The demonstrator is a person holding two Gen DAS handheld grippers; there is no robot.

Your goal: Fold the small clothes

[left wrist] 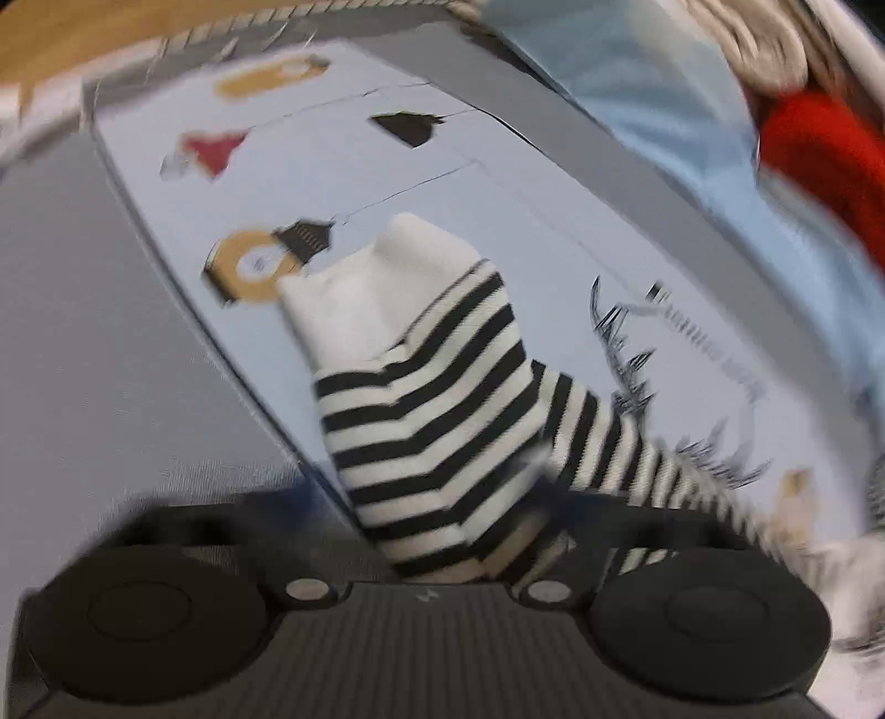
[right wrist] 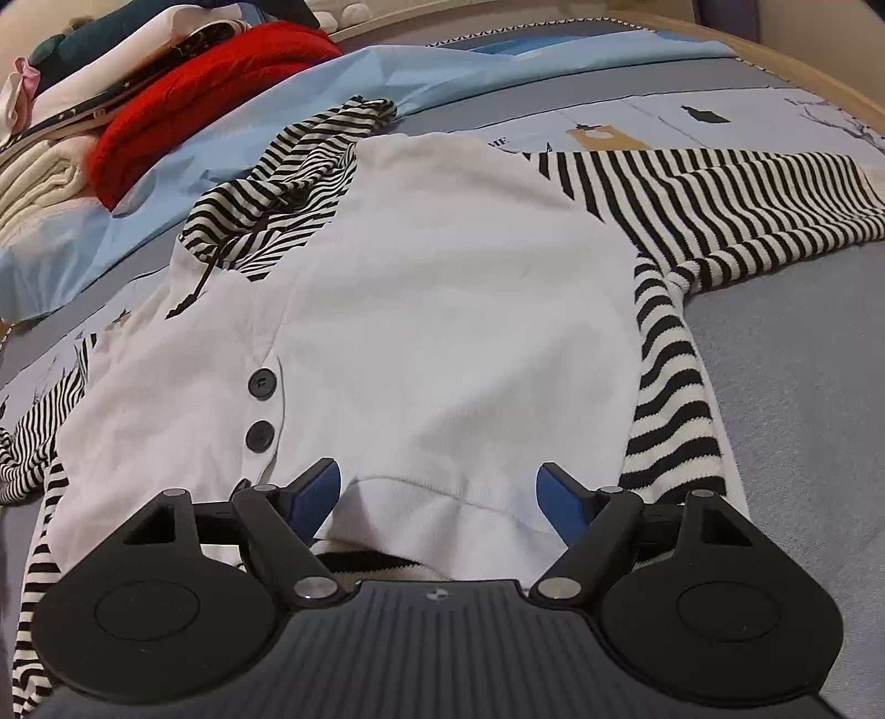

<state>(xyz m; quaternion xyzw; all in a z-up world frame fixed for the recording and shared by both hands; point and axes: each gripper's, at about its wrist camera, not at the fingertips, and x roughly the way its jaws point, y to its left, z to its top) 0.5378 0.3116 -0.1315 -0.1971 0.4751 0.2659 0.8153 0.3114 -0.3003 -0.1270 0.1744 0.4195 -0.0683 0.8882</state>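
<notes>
A white top with black-and-white striped sleeves and a striped hood lies flat on a printed bedspread. Two dark buttons sit on its left side. My right gripper is open, its blue pads standing either side of the white hem. One striped sleeve stretches out to the right. In the blurred left wrist view, the other striped sleeve with its white cuff rises sharp from between the jaws of my left gripper, which is shut on it. Its fingers are smeared and mostly hidden.
A red knit and a stack of folded clothes lie at the far left on a light blue cloth. Grey fabric spreads to the right. A wooden edge runs along the back.
</notes>
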